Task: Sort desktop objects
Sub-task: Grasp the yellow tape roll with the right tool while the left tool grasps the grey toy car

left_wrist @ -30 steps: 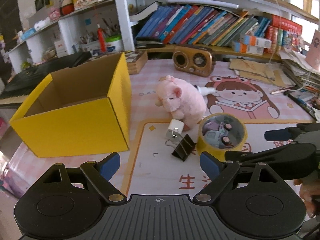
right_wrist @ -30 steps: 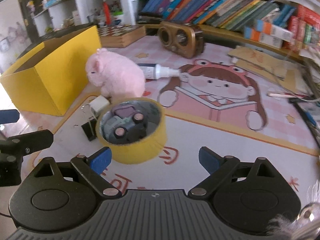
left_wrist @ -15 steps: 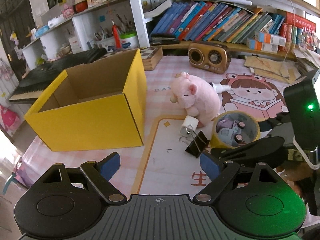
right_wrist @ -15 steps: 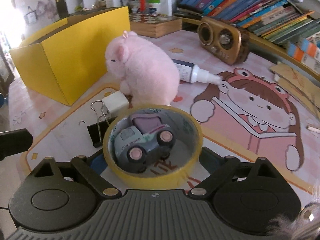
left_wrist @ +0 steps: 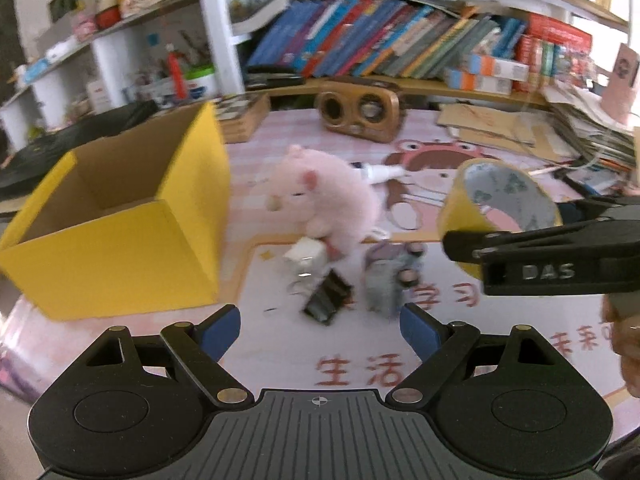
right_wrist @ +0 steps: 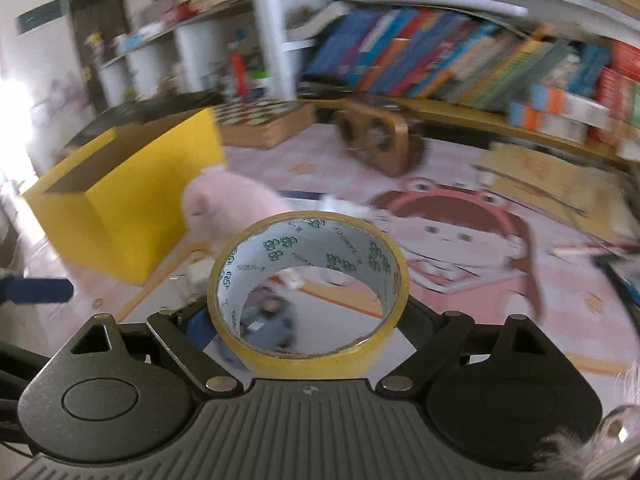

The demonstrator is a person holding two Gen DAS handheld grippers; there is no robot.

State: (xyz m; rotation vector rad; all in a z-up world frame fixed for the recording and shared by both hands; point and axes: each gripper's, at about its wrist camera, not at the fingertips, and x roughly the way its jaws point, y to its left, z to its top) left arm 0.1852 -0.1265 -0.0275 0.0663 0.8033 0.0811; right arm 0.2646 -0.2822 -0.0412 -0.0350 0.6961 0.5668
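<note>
A yellow tape roll is riding clear of the desk, clamped across its sides by the right gripper, its hollow tilted toward the camera. Through the ring, and at 6 o'clock beneath it, a grey toy truck is sitting on the mat. In the left view the tape is hanging at 3 o'clock. A black binder clip and a white charger are lying just beside the truck, and a pink plush pig is crowding them from 12 o'clock. The open yellow box, the likely destination, is standing at 9 o'clock of the pile. The left gripper is hovering with fingers spread and holding nothing. Both views are smearing with motion, suggesting a quick swing. The risk: the roll is being pinched only on its curved outer wall, so a fast carry could let it twist or slip out, dropping onto the truck or clipping the box's near wall.
</note>
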